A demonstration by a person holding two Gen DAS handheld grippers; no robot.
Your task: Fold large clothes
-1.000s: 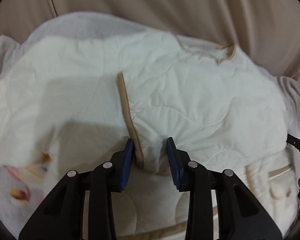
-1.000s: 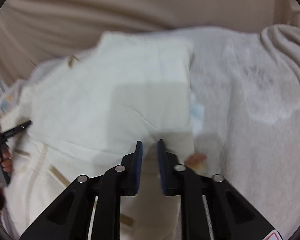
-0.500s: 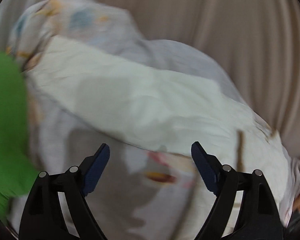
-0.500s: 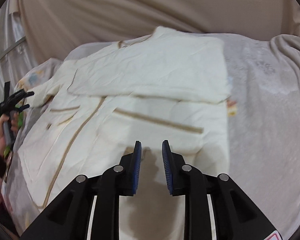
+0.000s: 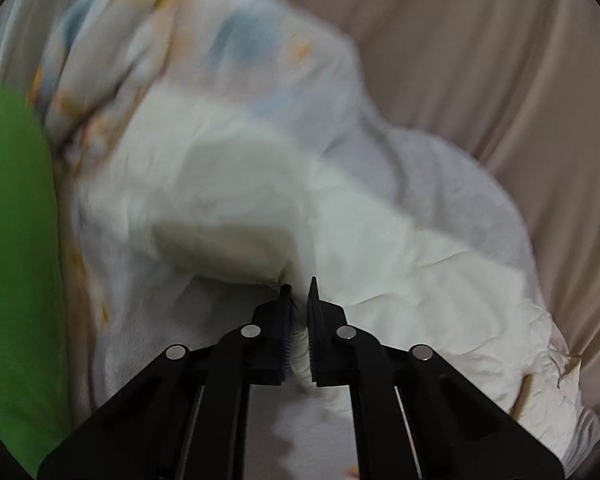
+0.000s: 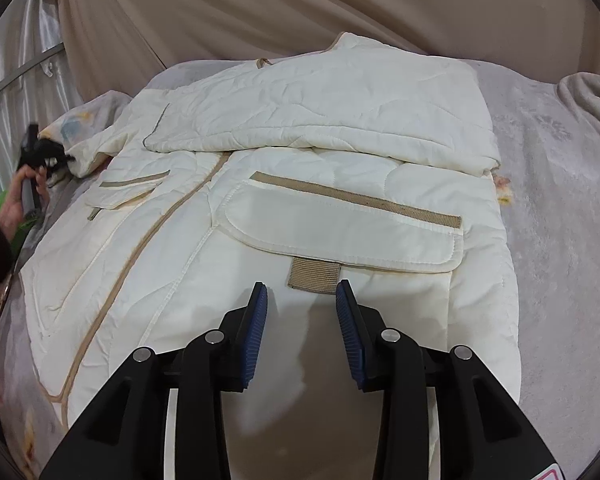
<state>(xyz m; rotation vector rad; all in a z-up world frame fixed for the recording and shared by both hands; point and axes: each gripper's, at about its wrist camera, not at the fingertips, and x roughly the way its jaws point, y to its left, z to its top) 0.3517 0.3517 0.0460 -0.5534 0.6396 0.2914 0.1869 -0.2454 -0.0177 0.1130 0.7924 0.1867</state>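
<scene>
A cream quilted jacket (image 6: 300,200) with tan trim lies spread on the bed, its right sleeve folded across the chest. My right gripper (image 6: 302,300) is open and empty, just above the lower front by the tan pocket tab (image 6: 314,274). My left gripper (image 5: 299,300) is shut on the end of the jacket's left sleeve (image 5: 260,208); the view is blurred. It also shows in the right wrist view (image 6: 48,152) at the far left, at the sleeve end.
A grey-white printed bed cover (image 6: 560,208) lies under the jacket. A beige curtain (image 6: 260,4) hangs behind. A green object (image 5: 12,260) fills the left edge of the left wrist view. A rumpled blanket (image 6: 592,96) lies at the far right.
My left gripper let go of the jacket's front edge, swung left, opened wide, then shut on the sleeve end. My right gripper pulled back toward the hem and opened.
</scene>
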